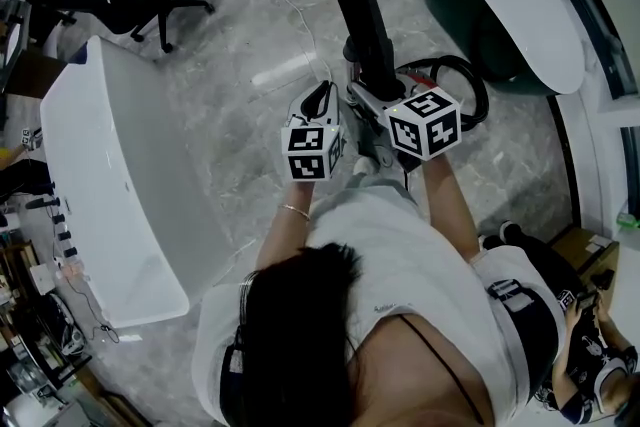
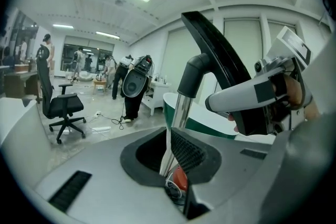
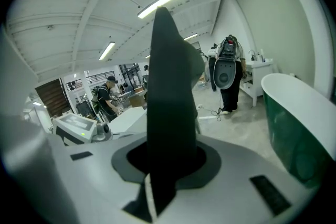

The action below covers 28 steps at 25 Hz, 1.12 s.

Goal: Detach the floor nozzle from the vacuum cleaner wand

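Floor nozzle [image 1: 358,15]: black, raised upright over floor, seated on top end of chrome wand [image 2: 177,113]; right gripper [image 3: 165,165]: fingers part-closed, clamped on nozzle body; left gripper [image 2: 176,162]: fingers fully together, wand tube at tips, below nozzle neck; pinch on tube unclear.
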Tool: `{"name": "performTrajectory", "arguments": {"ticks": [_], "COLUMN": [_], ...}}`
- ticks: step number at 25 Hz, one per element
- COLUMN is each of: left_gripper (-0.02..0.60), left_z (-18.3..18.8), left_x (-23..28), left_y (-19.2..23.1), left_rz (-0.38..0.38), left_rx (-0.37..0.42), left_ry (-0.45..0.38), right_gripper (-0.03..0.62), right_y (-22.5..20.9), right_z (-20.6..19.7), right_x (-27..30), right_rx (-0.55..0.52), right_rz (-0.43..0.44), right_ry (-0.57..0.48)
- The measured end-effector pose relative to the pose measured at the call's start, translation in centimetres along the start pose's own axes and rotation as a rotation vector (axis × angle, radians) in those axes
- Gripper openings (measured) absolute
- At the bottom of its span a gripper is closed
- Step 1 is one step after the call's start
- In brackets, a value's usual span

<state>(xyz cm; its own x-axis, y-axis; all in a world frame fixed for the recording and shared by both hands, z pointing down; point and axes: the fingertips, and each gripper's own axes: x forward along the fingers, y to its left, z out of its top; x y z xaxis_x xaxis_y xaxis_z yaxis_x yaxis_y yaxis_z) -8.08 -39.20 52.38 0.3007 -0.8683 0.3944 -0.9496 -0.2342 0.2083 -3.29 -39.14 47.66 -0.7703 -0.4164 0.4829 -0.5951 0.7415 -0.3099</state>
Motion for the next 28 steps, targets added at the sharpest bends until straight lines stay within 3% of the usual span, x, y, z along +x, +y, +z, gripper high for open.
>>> {"name": "performTrajectory", "arguments": {"ticks": [3, 7, 13, 28], "left_gripper": [0.022, 0.136, 0.209, 0.224], "left_z": [0.3, 0.6, 0.7, 2.1], "left_x": [0.8, 1.8, 3.5, 8.7], "left_y": [0.0, -0.7, -1.7, -4.2], "left_rz": [-0.003, -0.057, -0.142, -0.322], "left_rx": [0.020, 0.042, 0.087, 0.138], "left_ry": [0.000, 0.012, 0.015, -0.032], "right_gripper": [0.095, 0.094, 0.094, 0.091], "right_y": [-0.1, -0.1, -0.3, -2.0], "right_z": [0.2, 0.3, 0.4, 0.9], "right_x": [0.0, 0.0, -0.4, -1.1], "right_rx": [0.009, 0.014, 0.014, 0.029], "right_rz": [0.022, 0.036, 0.059, 0.095], "right_ry": [-0.003, 0.000, 0.009, 0.018]}}
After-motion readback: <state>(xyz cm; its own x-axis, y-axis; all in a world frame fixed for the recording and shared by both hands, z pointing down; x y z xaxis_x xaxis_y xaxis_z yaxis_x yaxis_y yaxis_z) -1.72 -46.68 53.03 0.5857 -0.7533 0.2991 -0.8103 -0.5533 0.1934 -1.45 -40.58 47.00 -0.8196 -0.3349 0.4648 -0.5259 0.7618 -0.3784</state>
